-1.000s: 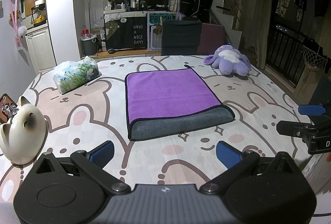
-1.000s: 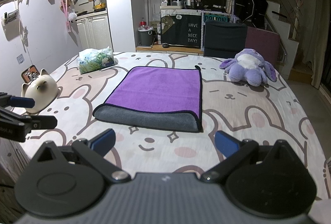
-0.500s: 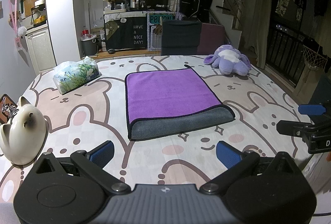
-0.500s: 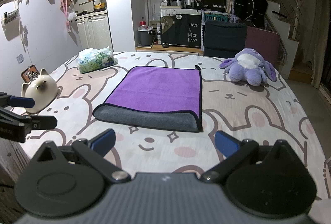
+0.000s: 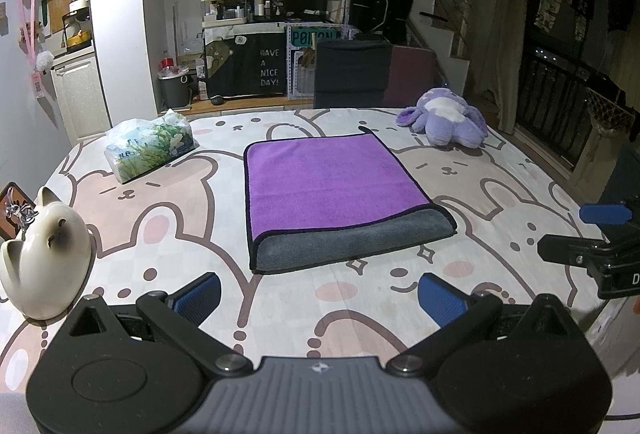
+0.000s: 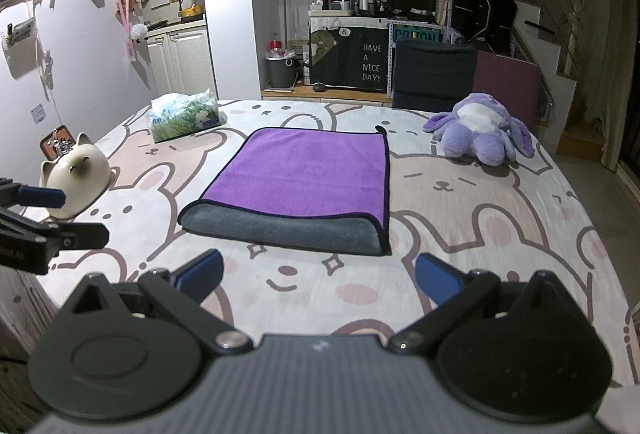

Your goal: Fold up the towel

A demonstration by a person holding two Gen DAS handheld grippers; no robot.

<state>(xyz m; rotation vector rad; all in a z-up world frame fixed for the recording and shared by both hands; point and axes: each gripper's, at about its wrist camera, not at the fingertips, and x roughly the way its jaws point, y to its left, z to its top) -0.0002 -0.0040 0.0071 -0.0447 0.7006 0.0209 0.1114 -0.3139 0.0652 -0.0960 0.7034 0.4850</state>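
Note:
A towel [image 5: 328, 177], purple on top and grey underneath, lies folded flat in the middle of the table; its grey folded edge faces me. It also shows in the right wrist view [image 6: 304, 173]. My left gripper [image 5: 320, 298] is open and empty, held back from the towel's near edge. My right gripper [image 6: 318, 280] is open and empty, also short of the near edge. Each gripper shows at the side of the other's view: the right gripper [image 5: 592, 234] and the left gripper [image 6: 48, 213].
The table [image 5: 168, 234] has a bunny-print cloth. A tissue pack [image 5: 150, 145] lies at the far left, a white cat figurine [image 5: 44, 254] at the near left, a purple plush toy [image 5: 444, 121] at the far right. A dark chair [image 5: 352, 73] stands behind the table.

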